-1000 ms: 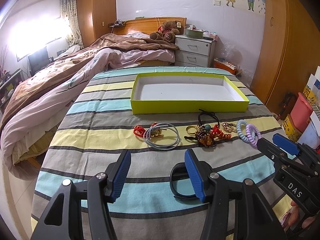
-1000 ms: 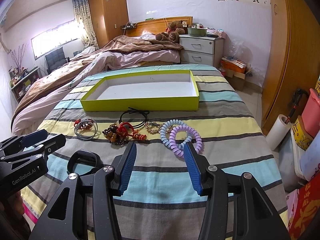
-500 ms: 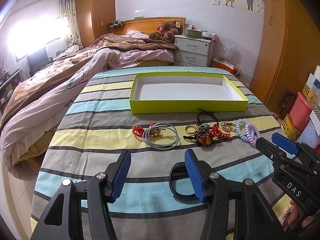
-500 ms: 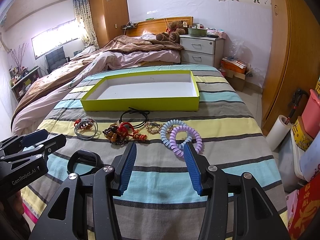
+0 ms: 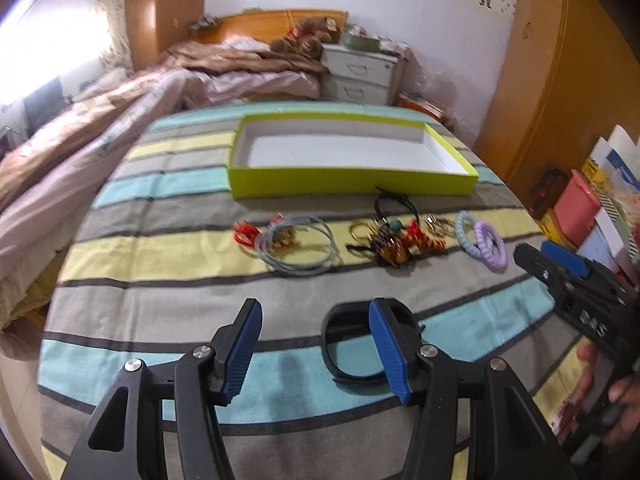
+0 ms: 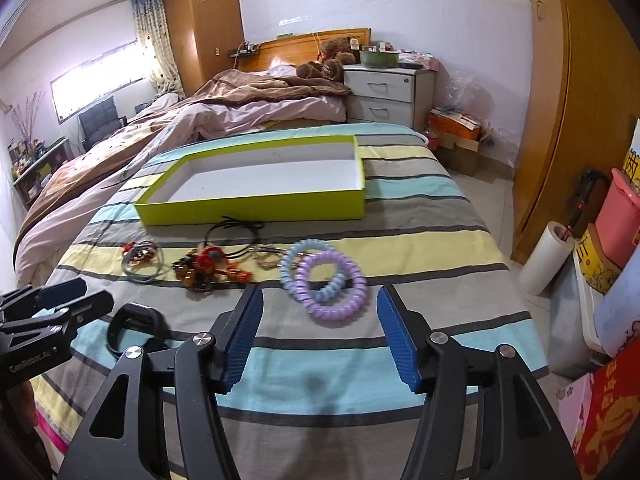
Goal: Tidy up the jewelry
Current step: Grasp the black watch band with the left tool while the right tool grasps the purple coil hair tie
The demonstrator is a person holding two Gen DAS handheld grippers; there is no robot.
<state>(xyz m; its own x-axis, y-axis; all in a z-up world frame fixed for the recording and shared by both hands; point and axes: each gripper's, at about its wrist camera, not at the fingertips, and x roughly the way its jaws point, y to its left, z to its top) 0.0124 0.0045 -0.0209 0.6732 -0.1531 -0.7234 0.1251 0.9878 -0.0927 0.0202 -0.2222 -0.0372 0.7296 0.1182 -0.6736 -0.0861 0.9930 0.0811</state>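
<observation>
A lime-green box lid (image 5: 352, 186) (image 6: 256, 208) with a white inside lies empty on the striped bedspread. In front of it runs a row of jewelry: a grey hoop bangle (image 5: 298, 246) (image 6: 142, 268), a red and amber bead cluster (image 5: 394, 242) (image 6: 204, 266), a purple coil band (image 5: 491, 246) (image 6: 332, 288) over a blue coil band (image 5: 464, 230) (image 6: 298, 258). A black band (image 5: 352, 344) (image 6: 134, 326) lies nearest. My left gripper (image 5: 316, 344) is open; its right finger overlaps the black band. My right gripper (image 6: 320, 330) hangs just short of the purple coil, jaws opening, nothing between them.
A rumpled quilt (image 6: 168, 128) covers the far left of the bed. A white nightstand (image 6: 388, 92) stands behind. To the right of the bed are a wooden wardrobe (image 6: 572, 100), a pink bin (image 6: 618, 220), boxes and a paper roll (image 6: 546, 260). A hand (image 5: 612, 400) holds the right gripper.
My right gripper's jaws have spread wider and it has moved closer to the coil bands. The left wrist view has tipped slightly, and its picture is now blurred.
</observation>
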